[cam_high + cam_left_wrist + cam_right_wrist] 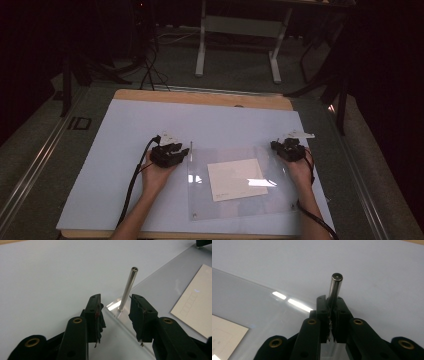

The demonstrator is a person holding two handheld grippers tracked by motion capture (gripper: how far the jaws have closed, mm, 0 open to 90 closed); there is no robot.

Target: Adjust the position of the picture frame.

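Observation:
A clear plastic sheet point(235, 205) lies on a white board point(150, 120), with a cream paper card point(237, 179) at its middle. A thin metal pin point(128, 287) stands upright at the sheet's far left corner. My left gripper point(115, 305) is open with this pin between its jaws, and a gap shows on both sides of the pin. In the high view the left gripper point(182, 149) sits at that corner. At the far right corner my right gripper point(331, 302) is shut on a thicker upright metal pin point(335, 286). The right gripper point(275, 145) is held from the right.
The white board rests on a wooden tabletop point(200, 96). Small fasteners point(194, 216) mark the sheet's near corners. Beyond the table stand a desk's white legs point(201, 45) and dark cables point(150, 70) on the floor. Bare board lies left of and beyond the sheet.

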